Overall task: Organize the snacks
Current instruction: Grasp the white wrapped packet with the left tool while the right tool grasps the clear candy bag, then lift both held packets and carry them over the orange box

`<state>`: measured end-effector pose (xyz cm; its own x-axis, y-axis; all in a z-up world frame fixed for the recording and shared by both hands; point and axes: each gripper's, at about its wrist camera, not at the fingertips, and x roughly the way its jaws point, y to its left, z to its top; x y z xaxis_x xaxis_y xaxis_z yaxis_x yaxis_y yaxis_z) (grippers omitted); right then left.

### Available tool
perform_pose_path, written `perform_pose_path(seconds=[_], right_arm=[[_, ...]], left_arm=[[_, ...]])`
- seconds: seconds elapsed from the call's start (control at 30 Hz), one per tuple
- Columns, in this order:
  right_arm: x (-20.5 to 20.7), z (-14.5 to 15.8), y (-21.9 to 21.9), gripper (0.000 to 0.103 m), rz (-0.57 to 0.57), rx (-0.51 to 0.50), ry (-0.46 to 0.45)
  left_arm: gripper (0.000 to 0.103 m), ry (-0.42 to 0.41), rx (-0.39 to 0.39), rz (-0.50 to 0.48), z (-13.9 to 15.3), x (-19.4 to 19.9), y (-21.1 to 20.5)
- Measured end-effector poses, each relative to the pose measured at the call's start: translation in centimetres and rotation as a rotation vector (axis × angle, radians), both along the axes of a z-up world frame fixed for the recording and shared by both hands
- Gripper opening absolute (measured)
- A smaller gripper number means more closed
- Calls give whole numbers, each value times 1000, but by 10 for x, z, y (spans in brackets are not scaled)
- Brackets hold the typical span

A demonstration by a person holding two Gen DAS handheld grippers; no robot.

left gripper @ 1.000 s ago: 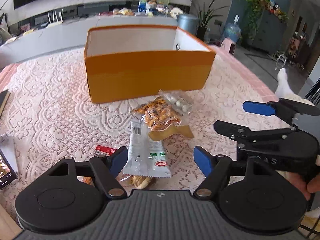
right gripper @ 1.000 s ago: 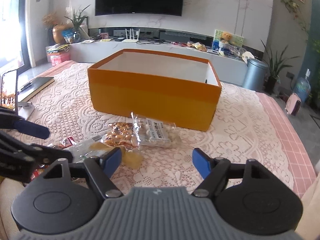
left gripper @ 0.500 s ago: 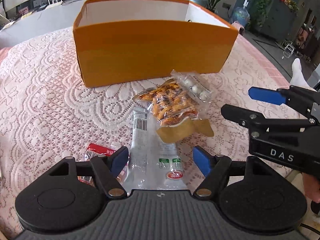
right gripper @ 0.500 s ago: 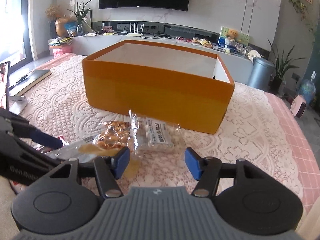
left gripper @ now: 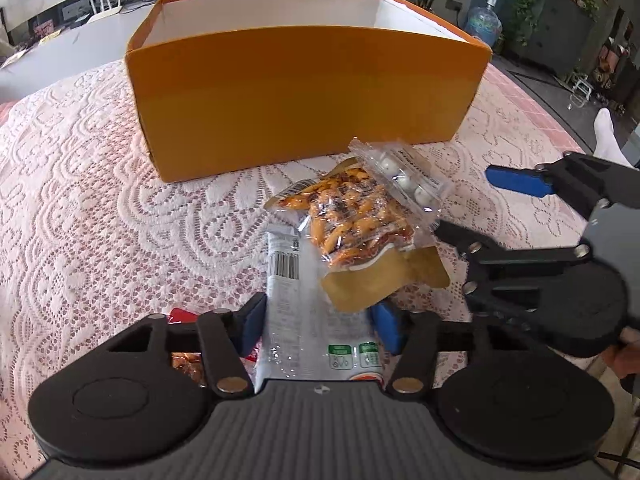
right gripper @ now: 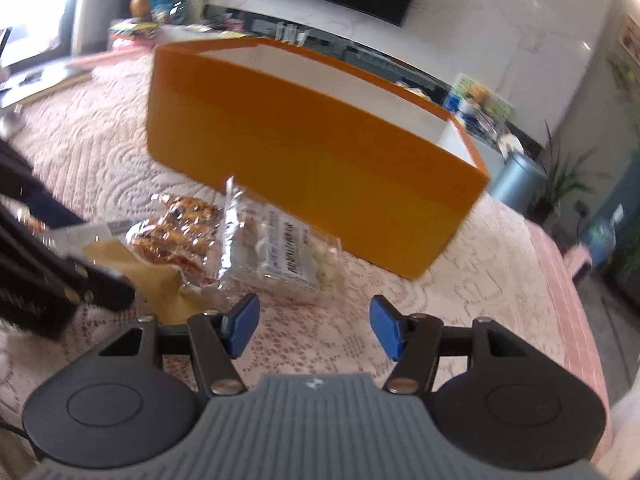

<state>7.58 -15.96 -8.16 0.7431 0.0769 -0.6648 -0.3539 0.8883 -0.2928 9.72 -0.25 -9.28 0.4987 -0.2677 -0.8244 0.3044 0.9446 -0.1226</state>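
1. Left gripper [left gripper: 318,322]: down over the silver-white snack packet [left gripper: 316,320], blue pads on either side of it. Jaws just drawn in from wider to a medium gap. Cannot tell whether the pads press the wrapper.
2. Silver-white snack packet: flat on the lace tablecloth [left gripper: 100,220], barcode end toward the orange box [left gripper: 304,96], near end hidden under the gripper body.
3. Red wrapper [left gripper: 178,316]: just left of the left pad, mostly hidden behind the finger.
4. Clear bag of orange-brown snacks [left gripper: 352,220]: overlapping the far right side of the silver packet, its gold flap [left gripper: 384,280] toward the camera.
5. Clear pack of small white balls [left gripper: 404,180]: lying partly on the orange-brown bag, close to the box's front wall.
6. Right gripper [right gripper: 314,328]: jaws at a medium gap, nothing between the pads, only tablecloth below. Hovering just short of the white-ball pack [right gripper: 296,256]. View blurred and tilted.
7. In the left wrist view, right gripper [left gripper: 476,206] seen side-on, lower finger beside the snack bags.
8. Orange box: open-topped, white inside, standing on the tablecloth behind the snacks; floor not visible.
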Motion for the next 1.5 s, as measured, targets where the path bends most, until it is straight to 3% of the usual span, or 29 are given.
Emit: perform_pose_path(seconds=[0.2,0.3,0.37,0.4,0.63,0.87,1.17,1.5], right_arm=[[6,-18,17,60,99,-120,-63],[10,-19,19,57,118,-118,-79],[10,-20,19,39,123,-115,-82],[11,-21,20,35,129,-113,-80],[7,-20,16,25,111,-100,-102],[-2,-6,9,16,75,-80,-152],[-24,22,-1,13,56,-11,-174],[-46,53,-13,13,15,119,-140]], left_arm=[[63,17,-41,17,-3,7,5],[65,17,-23,7,-5,7,1],[65,15,-13,-1,-7,7,0],[65,16,-12,-4,-8,7,-1],[57,7,-20,1,-7,6,1],[55,-23,-56,43,4,1,4],[55,-77,-75,90,29,-16,9],[55,-139,-101,114,61,-35,15]])
